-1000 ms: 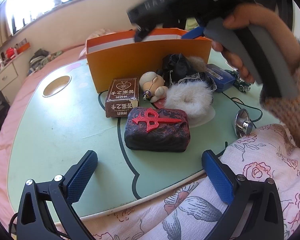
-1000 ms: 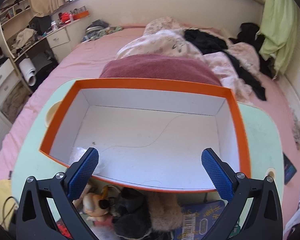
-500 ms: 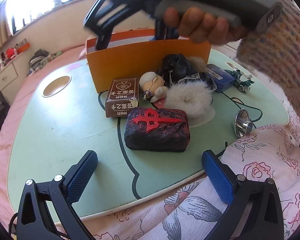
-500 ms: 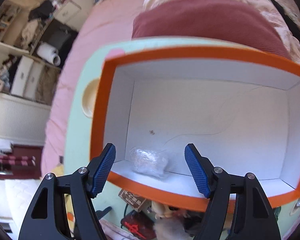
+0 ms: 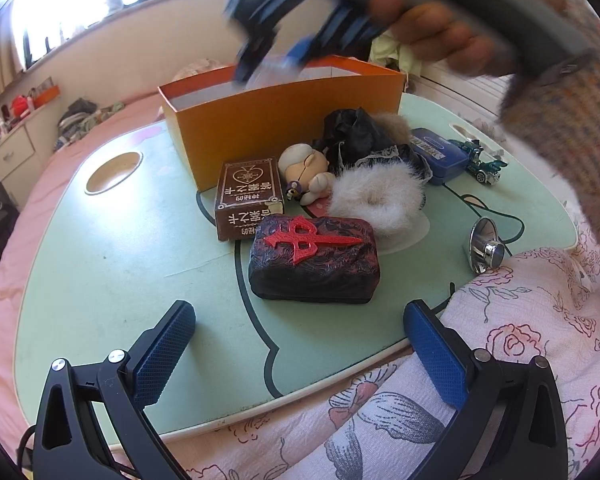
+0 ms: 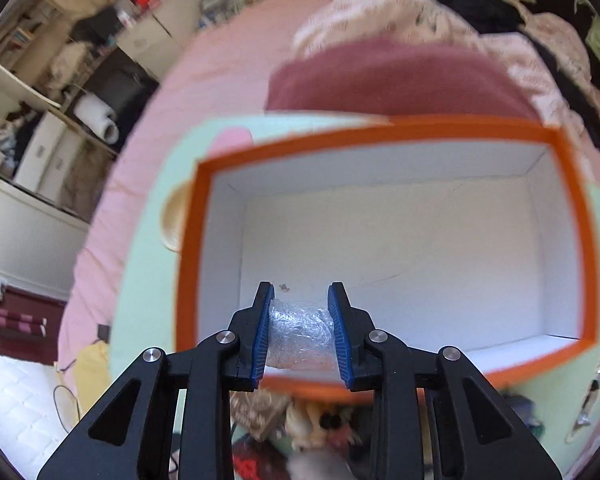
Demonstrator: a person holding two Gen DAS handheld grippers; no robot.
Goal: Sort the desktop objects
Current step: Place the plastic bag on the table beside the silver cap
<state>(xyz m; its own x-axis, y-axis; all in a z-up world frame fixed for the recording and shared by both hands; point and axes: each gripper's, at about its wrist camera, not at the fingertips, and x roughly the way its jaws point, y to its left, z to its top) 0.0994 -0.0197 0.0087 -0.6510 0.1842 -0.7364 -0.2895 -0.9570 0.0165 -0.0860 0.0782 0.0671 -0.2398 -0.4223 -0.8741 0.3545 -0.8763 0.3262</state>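
Observation:
An orange box [image 6: 380,132] with a white inside stands at the back of the green table [image 5: 120,260]. My right gripper [image 6: 301,292] reaches into its near left corner. Its jaws are closing, and the pads press on a crumpled clear plastic wad [image 6: 300,336]. In the left wrist view the right gripper [image 5: 268,64] is a blur above the orange box [image 5: 284,120], held by a hand. My left gripper [image 5: 298,312] stands open and empty over the table's front edge, just short of a dark red box with a red cross [image 5: 314,258].
In front of the orange box lie a brown card box [image 5: 248,200], a small doll [image 5: 306,172], a white fur ring [image 5: 376,200], black cloth [image 5: 356,136], a blue tin [image 5: 436,152], a toy car [image 5: 480,160] and a chrome piece [image 5: 484,250]. A floral quilt [image 5: 540,340] overlaps the front right.
The right gripper's jaws have gone from wide open to closed on the plastic wad, and it has tipped down into the box's corner. The left gripper has not moved.

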